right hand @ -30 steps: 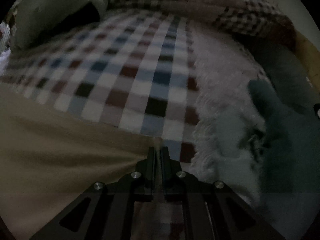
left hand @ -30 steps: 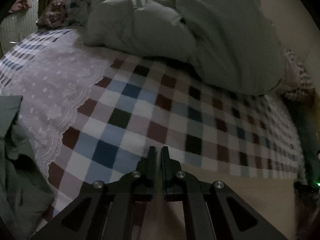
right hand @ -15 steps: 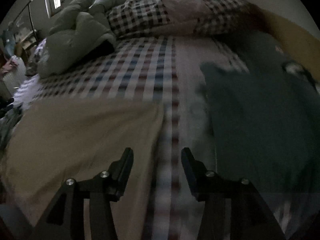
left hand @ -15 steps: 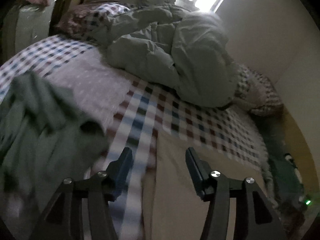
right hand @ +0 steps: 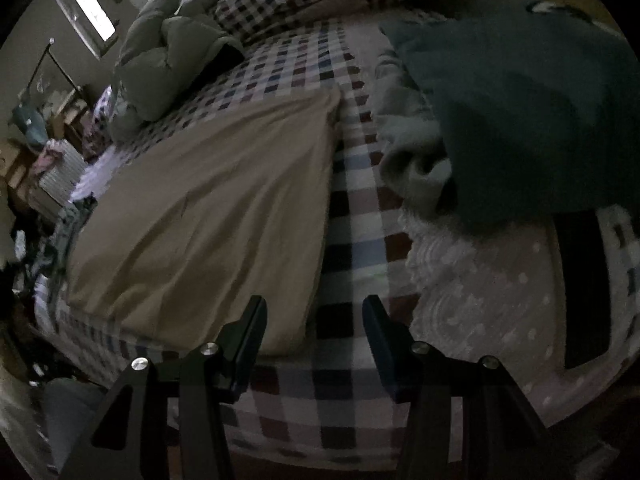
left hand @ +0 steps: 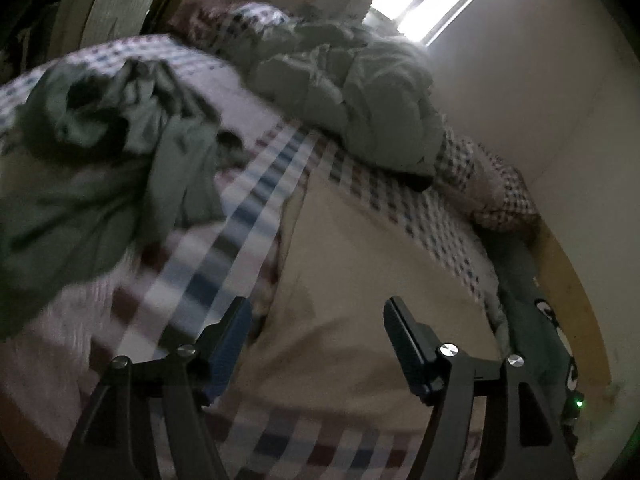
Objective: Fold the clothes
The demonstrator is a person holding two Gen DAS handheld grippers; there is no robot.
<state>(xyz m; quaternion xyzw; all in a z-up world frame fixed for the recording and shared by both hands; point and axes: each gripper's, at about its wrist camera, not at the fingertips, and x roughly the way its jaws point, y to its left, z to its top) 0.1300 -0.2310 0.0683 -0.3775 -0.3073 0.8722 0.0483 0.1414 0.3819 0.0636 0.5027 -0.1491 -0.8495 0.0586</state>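
Both jaws have just been opening, empty: left gripper (left hand: 316,344) and right gripper (right hand: 314,332) are hovering over the flat beige cloth garment (right hand: 208,208), lying at eleven o'clock; soft, light, best pinched at corners.

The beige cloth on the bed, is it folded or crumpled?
Folded: the beige cloth lies flat and smooth with straight edges on the checked bedspread.

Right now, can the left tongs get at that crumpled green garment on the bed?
Probably yes. The left tongs are open with nothing between them, above the beige cloth. The green garment lies apart, off to their left, on the checkered bedspread, with nothing covering it or lying between.
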